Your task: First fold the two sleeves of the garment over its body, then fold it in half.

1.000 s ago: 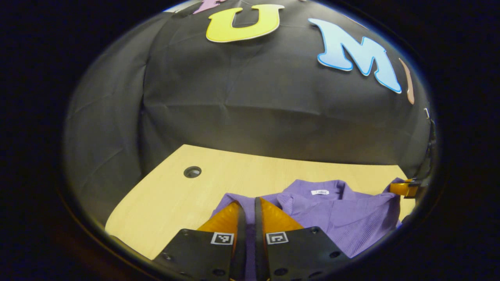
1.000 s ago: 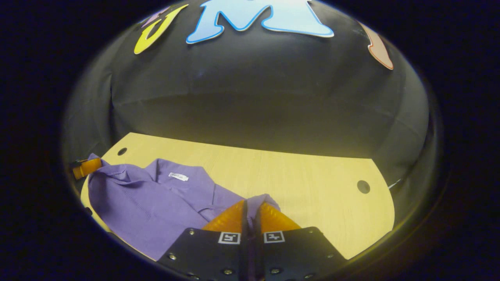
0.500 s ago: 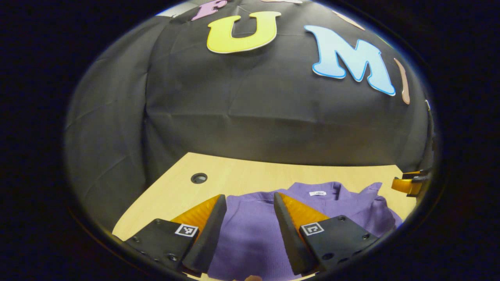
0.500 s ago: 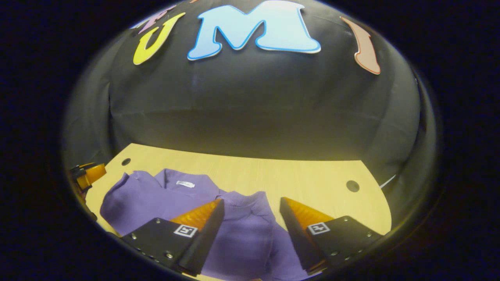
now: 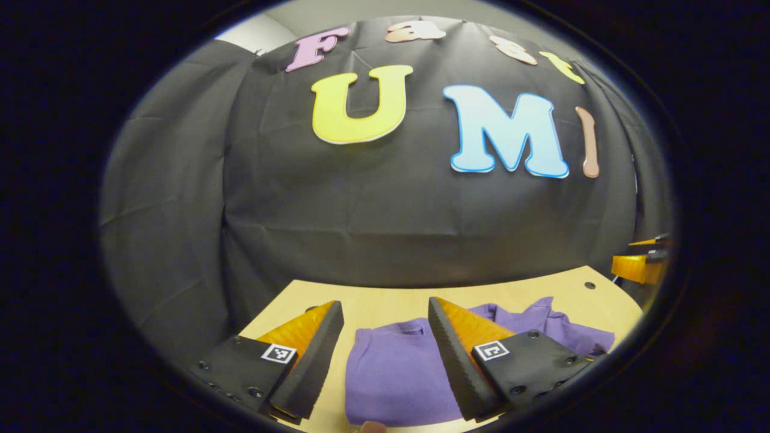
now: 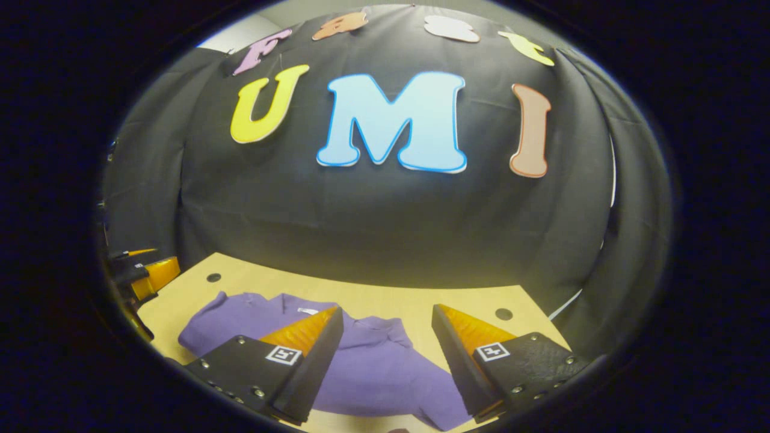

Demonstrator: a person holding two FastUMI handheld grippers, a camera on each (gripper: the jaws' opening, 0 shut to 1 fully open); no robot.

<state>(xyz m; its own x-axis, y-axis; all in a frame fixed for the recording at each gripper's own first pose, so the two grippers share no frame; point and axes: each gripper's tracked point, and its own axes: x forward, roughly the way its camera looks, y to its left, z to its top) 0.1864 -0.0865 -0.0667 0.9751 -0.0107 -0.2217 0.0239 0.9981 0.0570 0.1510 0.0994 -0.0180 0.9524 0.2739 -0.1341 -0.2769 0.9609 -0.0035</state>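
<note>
A purple garment [image 5: 391, 376] lies folded on the light wooden table [image 5: 385, 304], its collar end [image 5: 541, 316] toward the far right. In the right gripper view the same garment [image 6: 379, 373] spreads across the table [image 6: 385, 297], with its white neck label [image 6: 307, 311] at the far side. My left gripper [image 5: 382, 337] is open above the garment, nothing between its fingers. Open too and holding nothing, my right gripper [image 6: 385, 343] hangs over the garment. The left gripper [image 6: 147, 273] also shows at that view's left edge, and the right gripper [image 5: 640, 264] at the left gripper view's right edge.
The table has round cable holes [image 6: 213, 277] near its far corners, another hole [image 6: 503, 313] at the right. The black cloth wall [image 6: 385, 216] stands close behind the table's far edge.
Both grippers went from shut on the garment's edge to open, letting it drop folded onto the table. Both have since risen and pulled back, so the garment sits lower in each view.
</note>
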